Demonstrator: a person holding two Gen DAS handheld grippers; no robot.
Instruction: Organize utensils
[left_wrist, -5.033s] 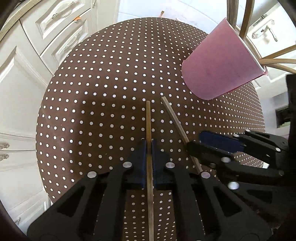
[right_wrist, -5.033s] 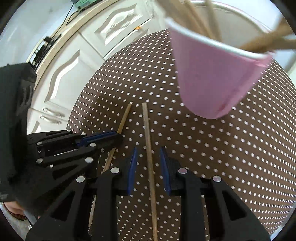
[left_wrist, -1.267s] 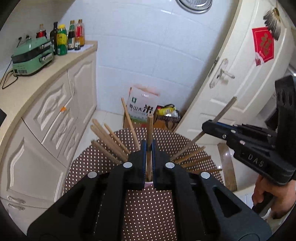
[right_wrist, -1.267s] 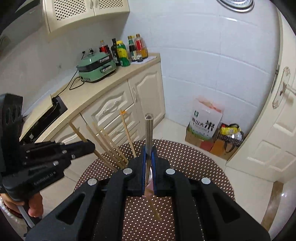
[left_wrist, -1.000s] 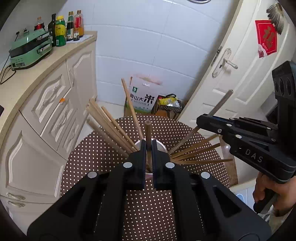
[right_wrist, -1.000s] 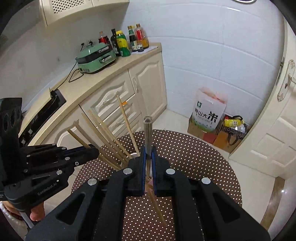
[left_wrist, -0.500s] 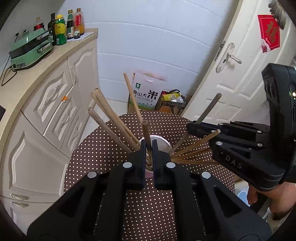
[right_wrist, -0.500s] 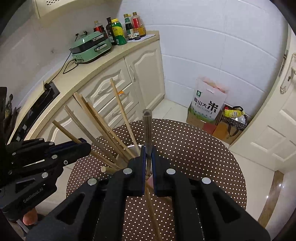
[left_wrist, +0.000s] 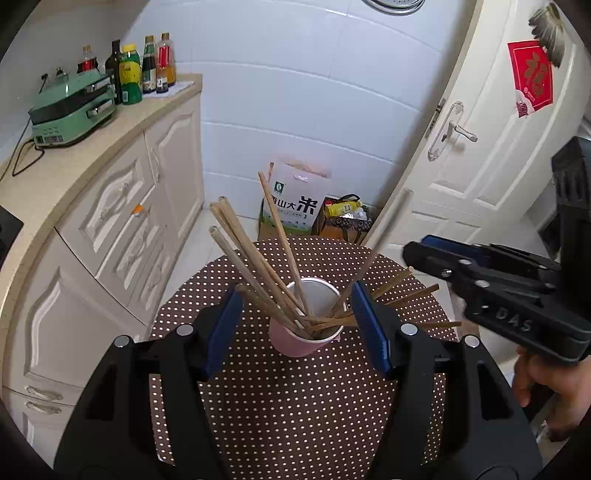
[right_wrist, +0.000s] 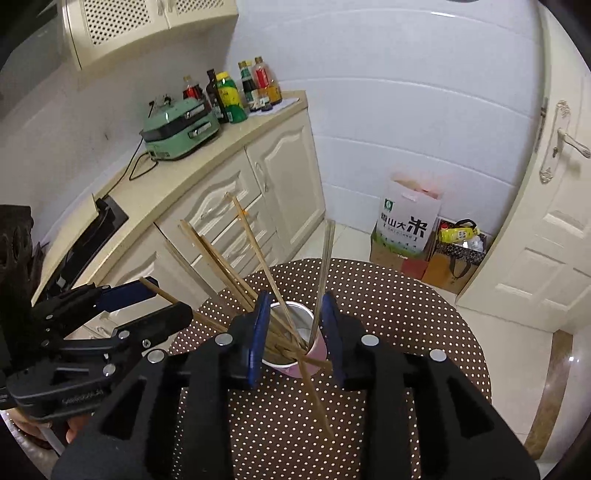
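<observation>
Both grippers' fingers are releasing: the left gripper (left_wrist: 297, 325) and the right gripper (right_wrist: 295, 332) are opening their jaws, gripping nothing now. A second ago each was clamping one stick; now the thin wooden chopsticks (left_wrist: 258, 258) are standing in the pink paper cup (left_wrist: 295, 341) at lower centre, so this drop looks done.

Both wrist cams angle down from close above, left and right, sharing the cup (left_wrist: 301, 341) and dotted table (left_wrist: 295, 398).
</observation>
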